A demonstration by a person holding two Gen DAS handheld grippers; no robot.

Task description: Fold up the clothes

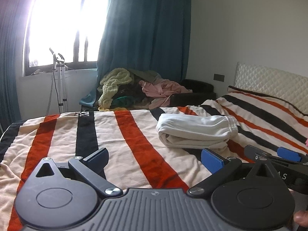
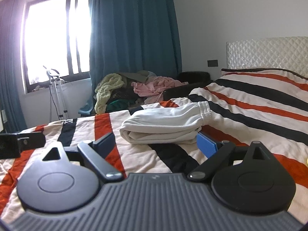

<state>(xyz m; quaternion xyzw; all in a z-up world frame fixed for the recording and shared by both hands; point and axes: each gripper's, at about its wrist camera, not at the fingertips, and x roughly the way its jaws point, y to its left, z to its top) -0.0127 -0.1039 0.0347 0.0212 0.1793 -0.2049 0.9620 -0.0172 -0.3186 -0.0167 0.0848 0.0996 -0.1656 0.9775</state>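
Note:
A folded white garment with an elastic cuff lies on the striped bed cover; the right wrist view shows the same white garment just ahead. My left gripper is open over the cover, with nothing between its fingers, to the left of and nearer than the garment. My right gripper is open too, empty, its blue-padded fingers just short of the garment's near edge. The right gripper's blue pads show at the right edge of the left wrist view.
A heap of unfolded clothes, yellow-green, pink and dark, is piled beyond the bed below the teal curtain. A white stand is by the bright window. The quilted headboard is at the right. A fingertip shows at bottom right.

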